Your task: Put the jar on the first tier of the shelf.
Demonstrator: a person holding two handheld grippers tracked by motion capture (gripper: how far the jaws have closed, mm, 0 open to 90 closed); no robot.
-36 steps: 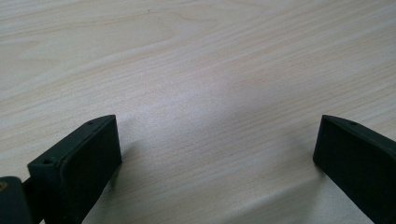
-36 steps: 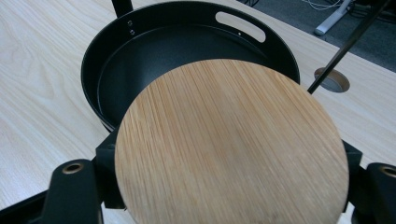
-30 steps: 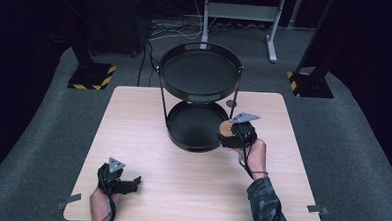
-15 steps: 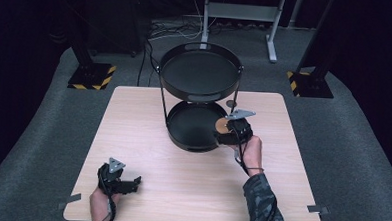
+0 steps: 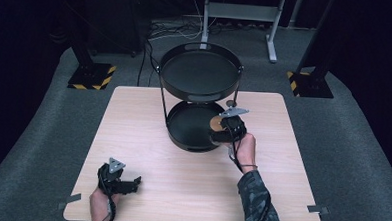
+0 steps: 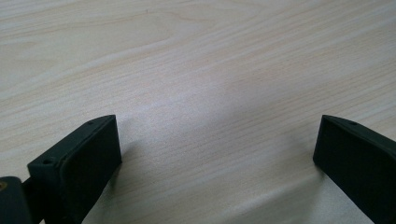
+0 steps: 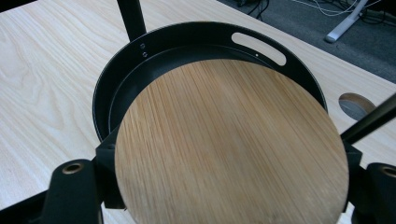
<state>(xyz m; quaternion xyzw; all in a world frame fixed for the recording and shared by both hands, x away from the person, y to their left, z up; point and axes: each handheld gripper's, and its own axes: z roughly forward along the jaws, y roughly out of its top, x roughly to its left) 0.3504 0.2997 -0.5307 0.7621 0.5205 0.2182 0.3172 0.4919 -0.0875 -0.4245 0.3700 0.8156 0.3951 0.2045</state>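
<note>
Wood disc [image 7: 231, 144] clamped edge to edge in right gripper [image 5: 226, 133], held flat above the 4 o'clock rim of the lower tray [image 5: 188, 127]. Judged step: set disc into that tray. Keep it level, lower past the rim, then release. Upper tray [image 5: 199, 73] overhangs; a post [image 7: 133, 18] stands at 11 o'clock, a second rod at 3 o'clock, so enter between them. Left gripper [image 5: 117, 179] rests wide open on the table [image 5: 149, 113] at 7 o'clock, empty, well apart.
</note>
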